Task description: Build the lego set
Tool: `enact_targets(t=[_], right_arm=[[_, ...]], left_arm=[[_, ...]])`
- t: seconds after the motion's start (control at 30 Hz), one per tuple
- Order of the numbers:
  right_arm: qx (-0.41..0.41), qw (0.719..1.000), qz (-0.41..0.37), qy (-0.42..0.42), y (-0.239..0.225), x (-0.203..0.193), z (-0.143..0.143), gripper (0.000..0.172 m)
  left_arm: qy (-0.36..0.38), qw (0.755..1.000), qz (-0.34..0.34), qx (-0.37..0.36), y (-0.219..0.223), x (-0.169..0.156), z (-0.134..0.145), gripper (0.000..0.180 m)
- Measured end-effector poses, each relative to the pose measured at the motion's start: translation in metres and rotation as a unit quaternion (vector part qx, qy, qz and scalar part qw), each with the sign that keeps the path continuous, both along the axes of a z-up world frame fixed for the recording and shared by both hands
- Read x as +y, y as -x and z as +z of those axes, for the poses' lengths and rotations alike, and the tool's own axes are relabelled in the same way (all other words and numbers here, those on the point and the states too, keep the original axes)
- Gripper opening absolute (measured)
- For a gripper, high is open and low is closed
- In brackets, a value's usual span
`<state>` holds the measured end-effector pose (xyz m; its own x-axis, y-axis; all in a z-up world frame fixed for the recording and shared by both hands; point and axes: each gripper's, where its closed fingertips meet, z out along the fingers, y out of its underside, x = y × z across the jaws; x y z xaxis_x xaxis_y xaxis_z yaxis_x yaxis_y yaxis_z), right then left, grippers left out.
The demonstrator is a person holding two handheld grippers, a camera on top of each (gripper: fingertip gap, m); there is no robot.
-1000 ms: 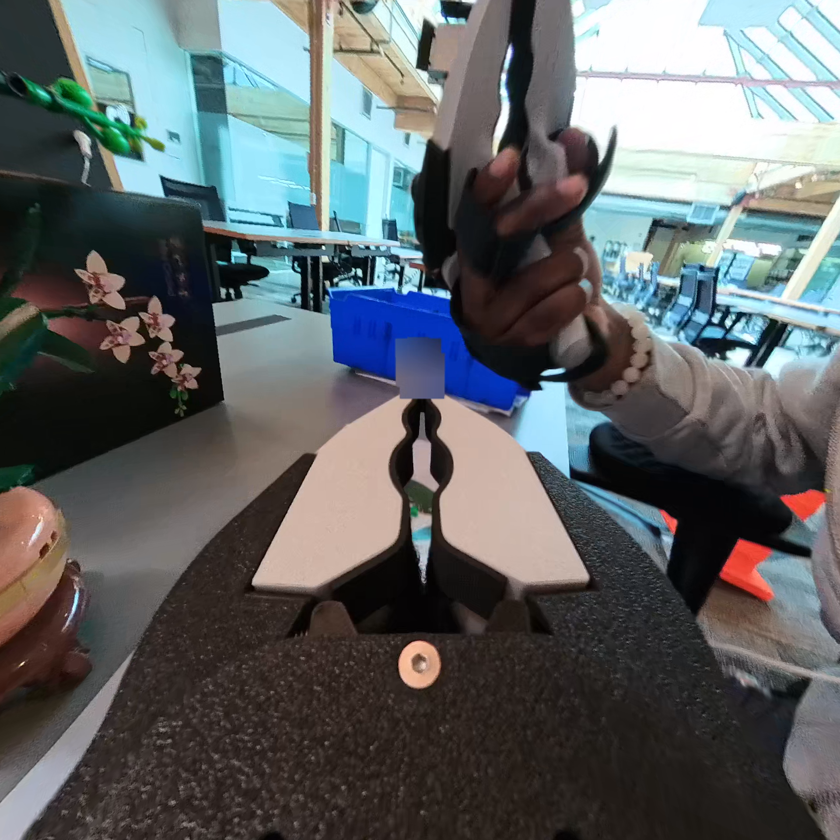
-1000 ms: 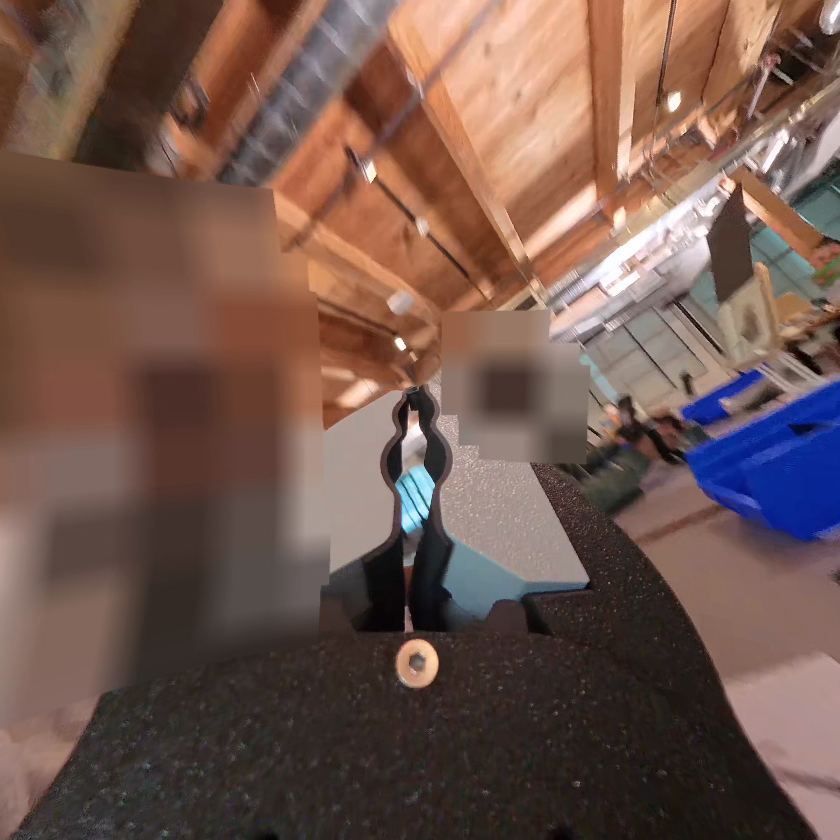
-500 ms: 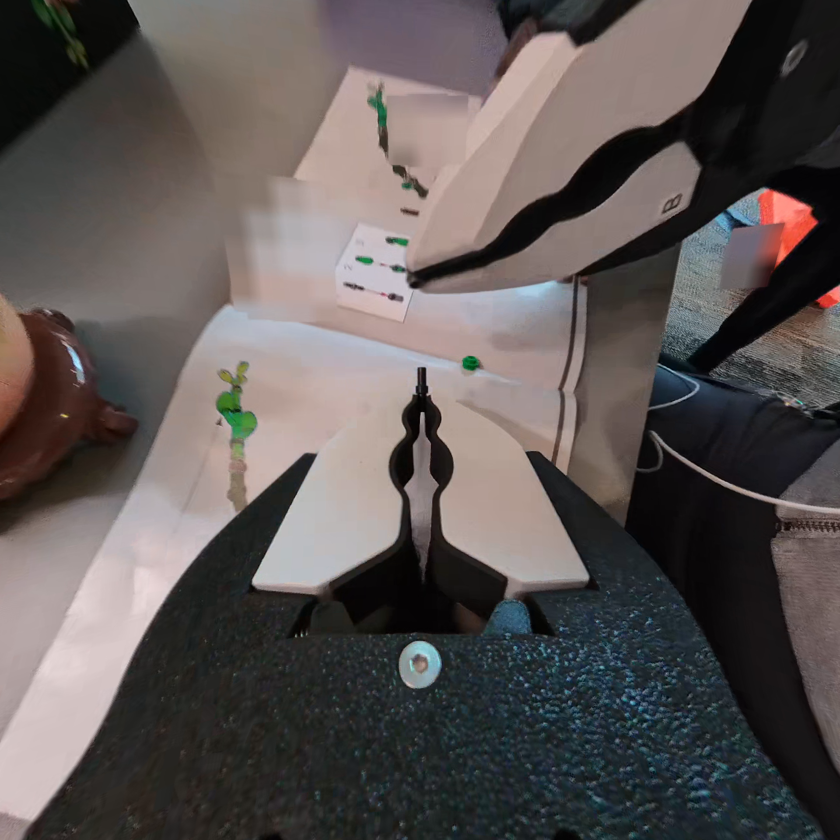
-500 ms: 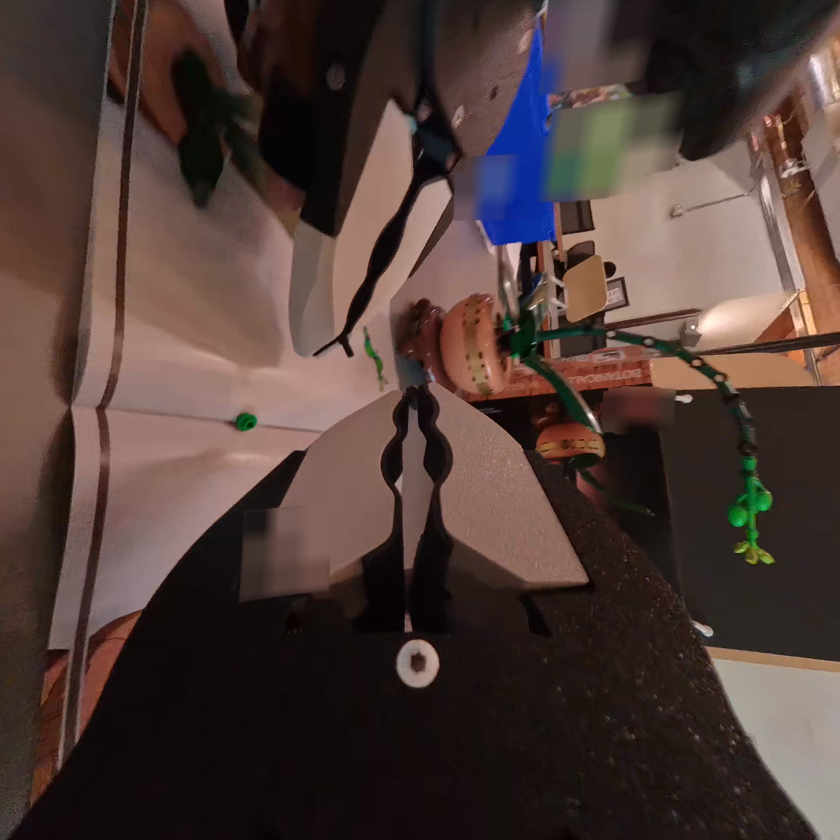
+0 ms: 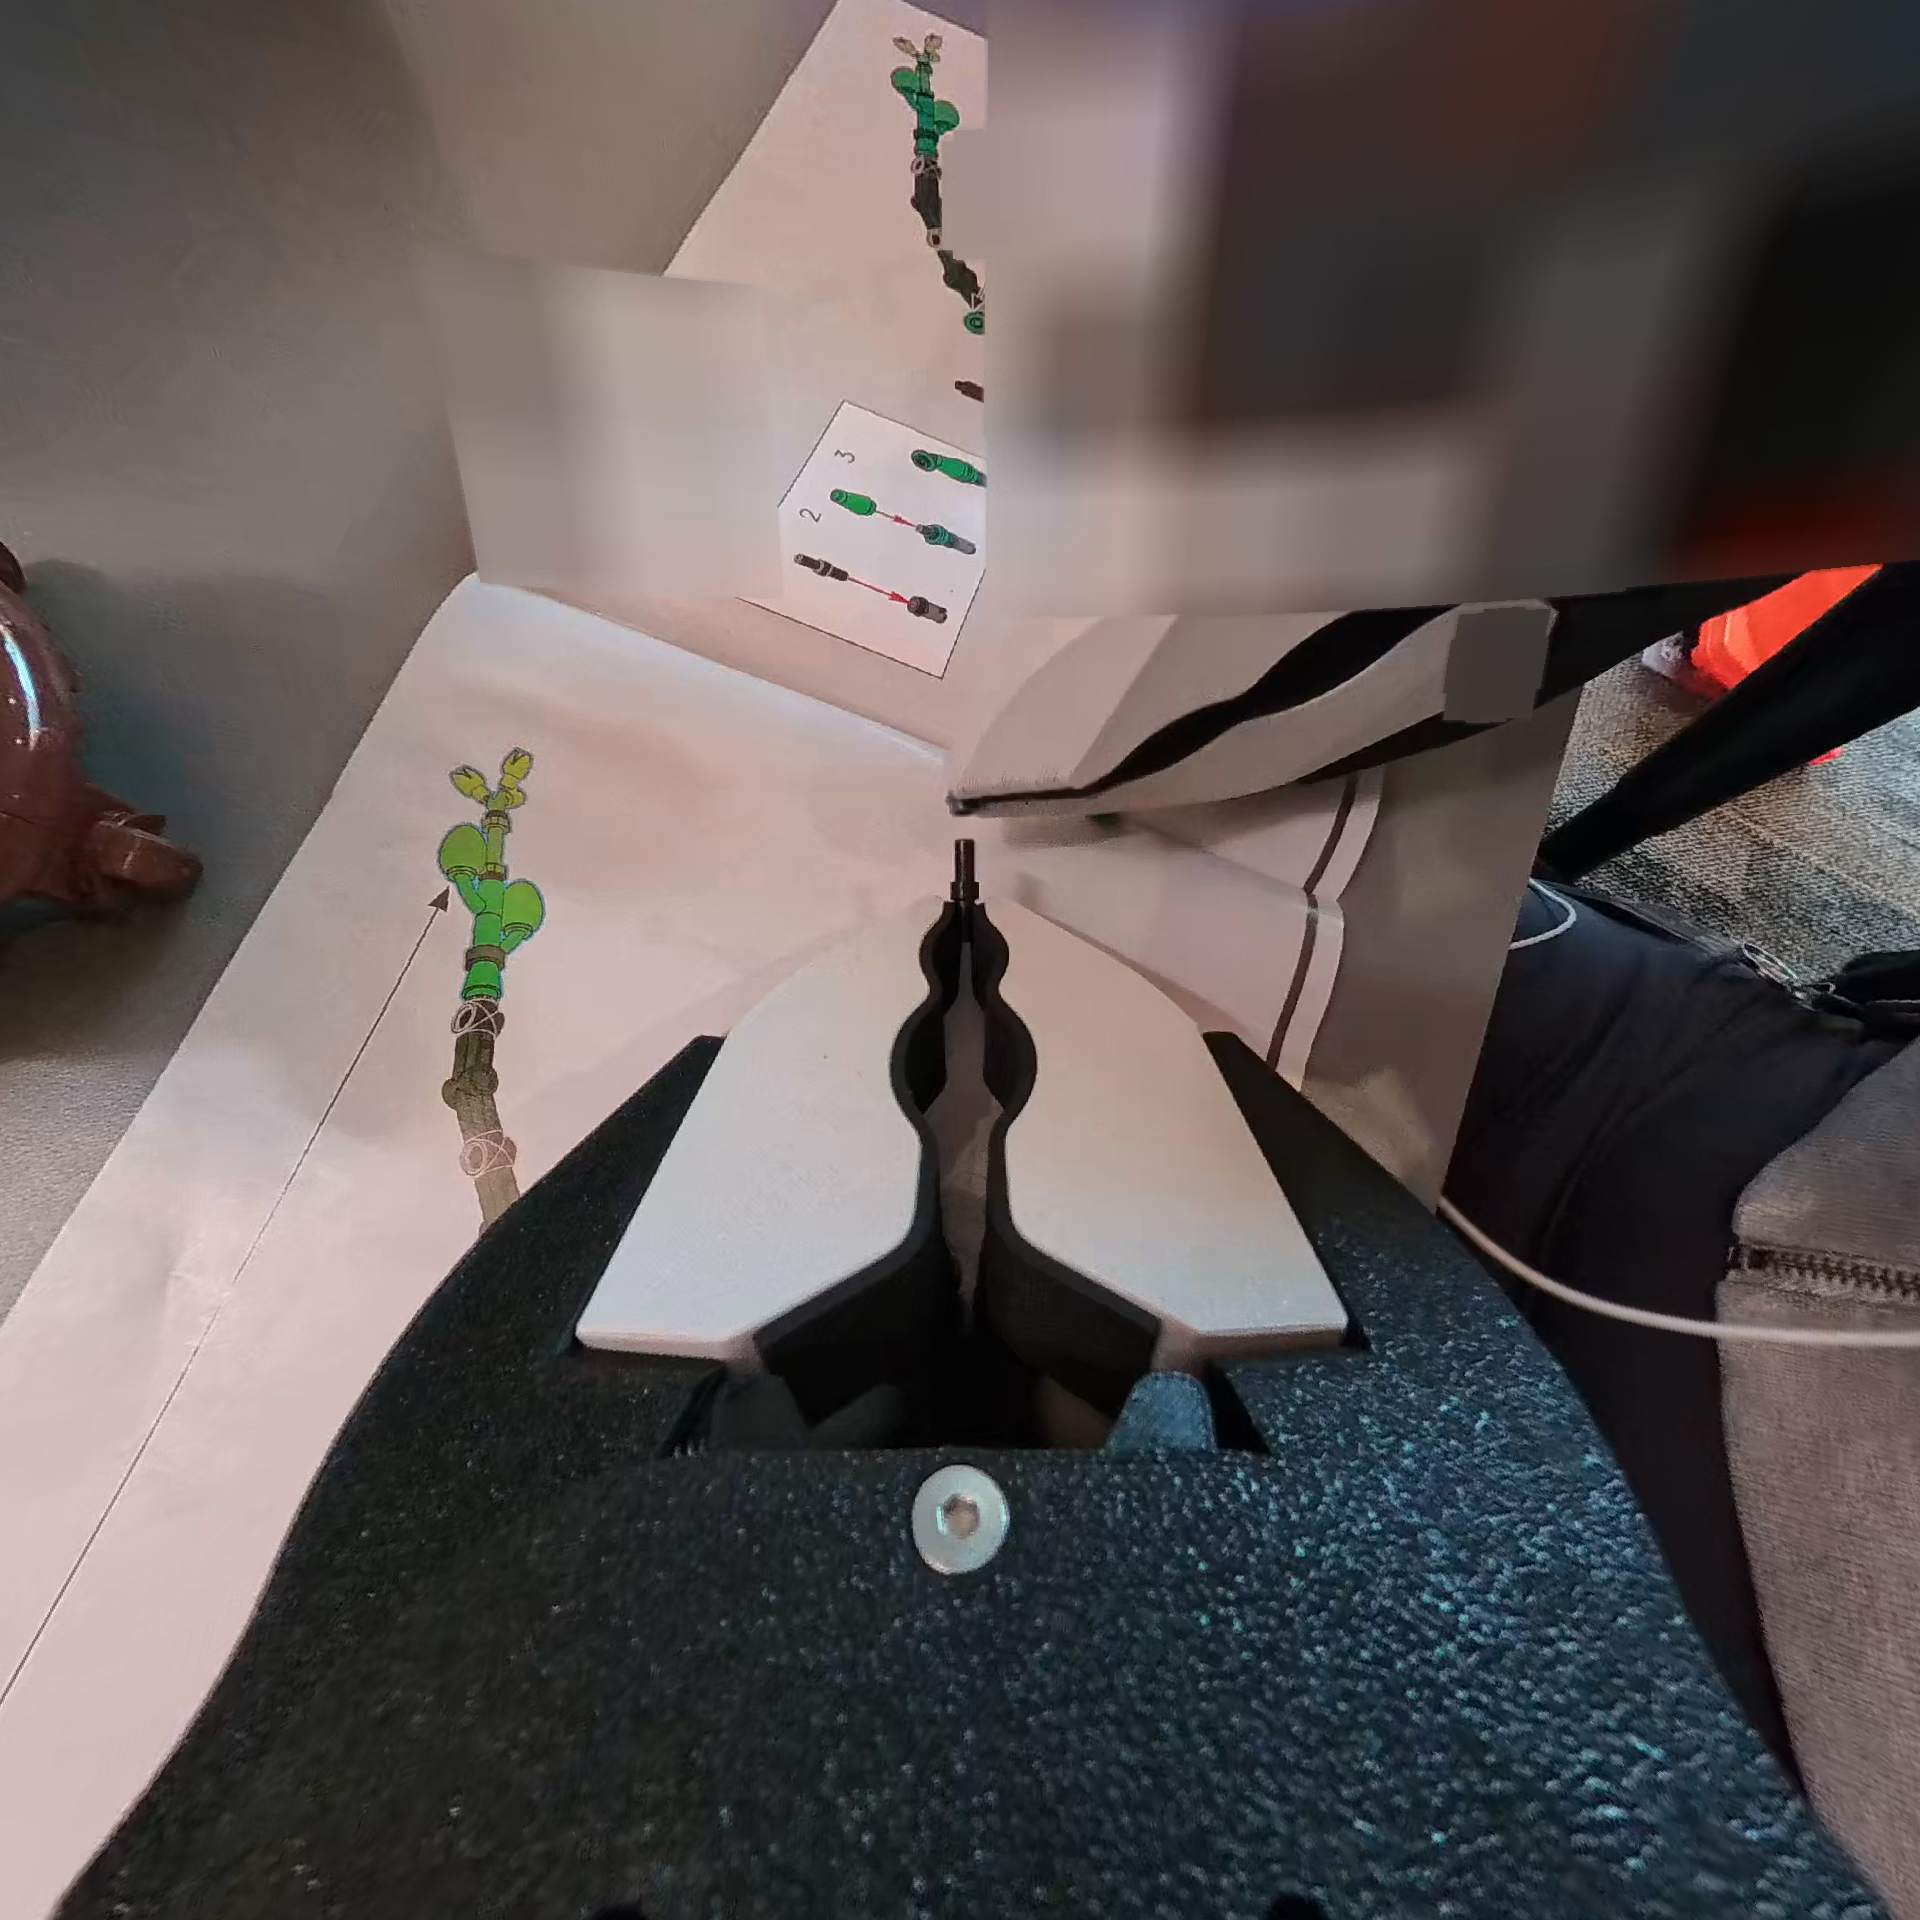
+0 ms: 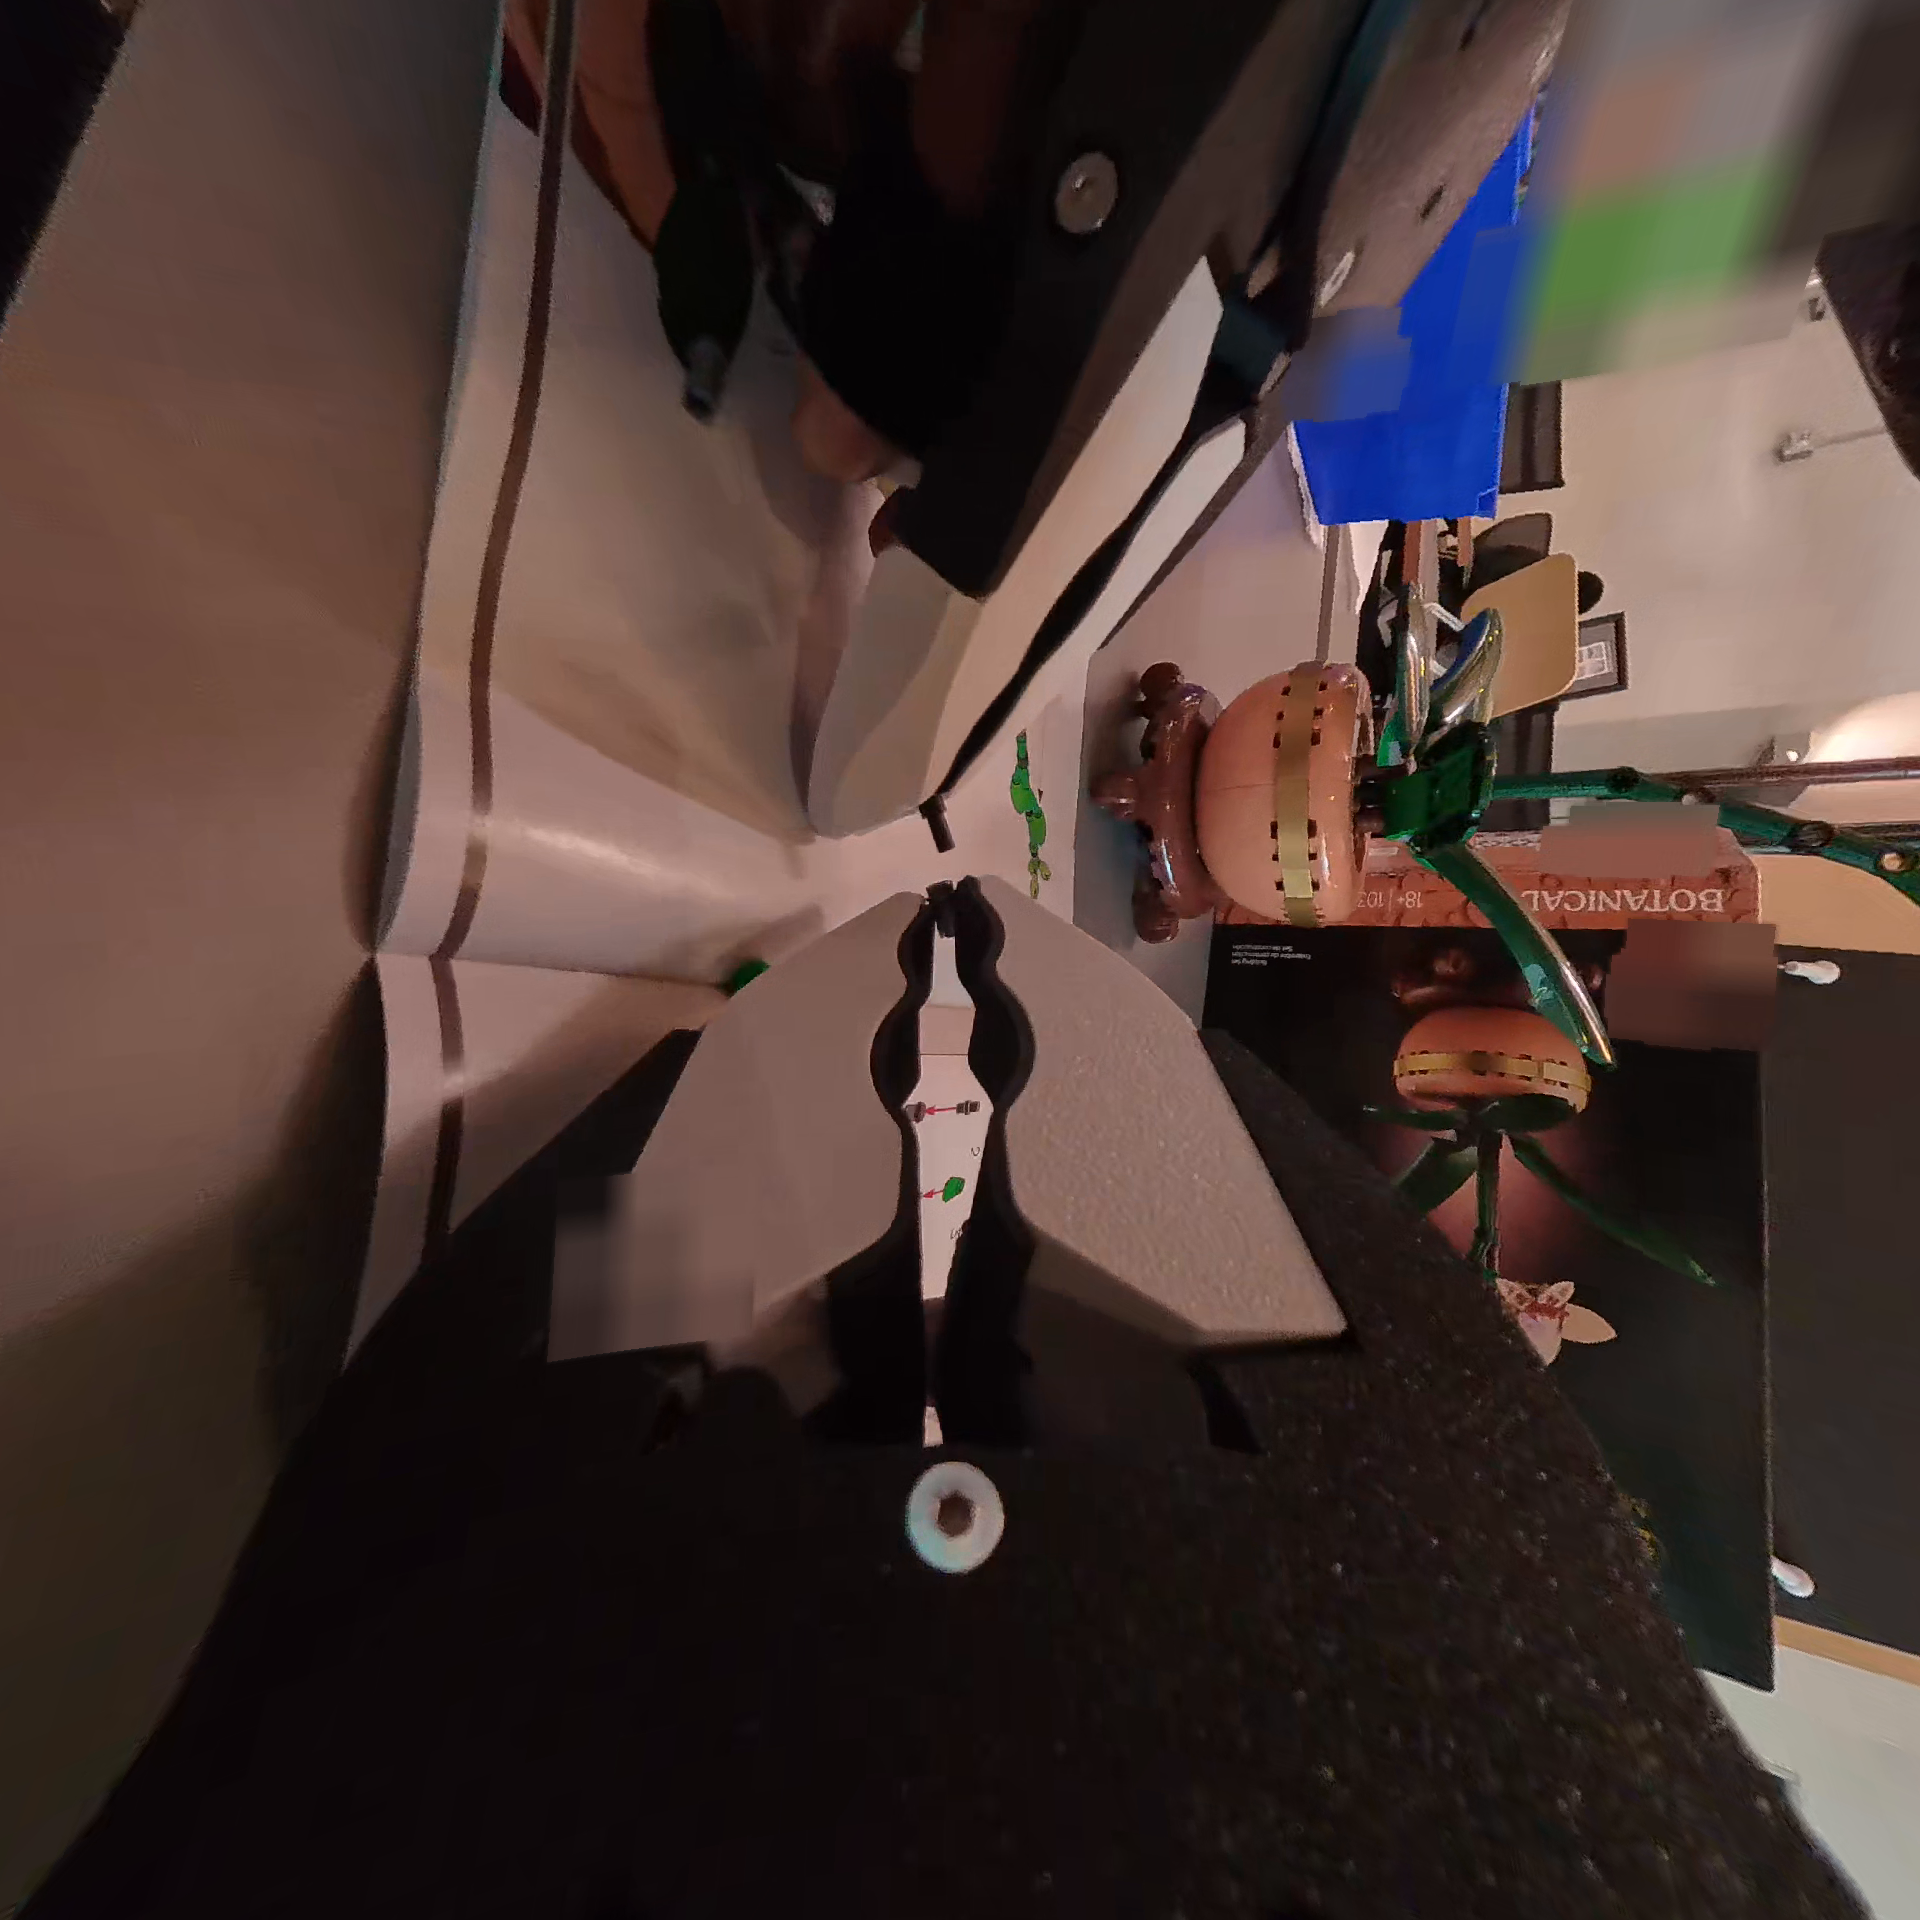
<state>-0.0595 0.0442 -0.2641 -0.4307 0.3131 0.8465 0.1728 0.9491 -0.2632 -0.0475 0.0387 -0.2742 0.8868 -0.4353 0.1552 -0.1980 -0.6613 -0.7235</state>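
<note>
1. Two hand-held grippers meet tip to tip over an open instruction booklet (image 5: 665, 790) that lies on a grey table (image 5: 208, 312), its pages showing drawings of a green plant stem built from small pieces.

2. The left gripper (image 5: 964, 914), at the centre of the left wrist view, is closed on a small black pin (image 5: 965, 871). Its pads pinch the pin's lower end, and most of the pin sticks out forward past the fingertips, probably so that the free end stays open to whatever meets it.

3. The right gripper (image 6: 943, 902), at the centre of the right wrist view, is also closed, with a tiny dark piece (image 6: 941, 904) pinched at its very tips. The piece is too small to name more closely. In the left wrist view this gripper comes in from the right edge, its tips just above and beside the pin but apart from it.

4. In the right wrist view the left gripper reaches down from the top, and the pin's free end points toward the right gripper's tips, near but not touching.

5. A small green stud (image 6: 744, 977) lies on the booklet beside the right gripper's fingers, left of centre.

6. A brick-built flower pot (image 6: 1278, 795), tan with a brown base, stands on the table near the booklet, right of centre in the right wrist view. A dark product box (image 6: 1507, 1195) stands behind it.
</note>
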Motion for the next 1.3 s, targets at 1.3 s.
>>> enact_targets(t=[1.3], right_arm=[[0.010, 0.999, 0.028, -0.031, 0.0003, -0.0064, 0.0022, 0.003]], left_arm=[[-0.021, 0.999, -0.019, 0.041, -0.0020, 0.0013, -0.0007, 0.001]])
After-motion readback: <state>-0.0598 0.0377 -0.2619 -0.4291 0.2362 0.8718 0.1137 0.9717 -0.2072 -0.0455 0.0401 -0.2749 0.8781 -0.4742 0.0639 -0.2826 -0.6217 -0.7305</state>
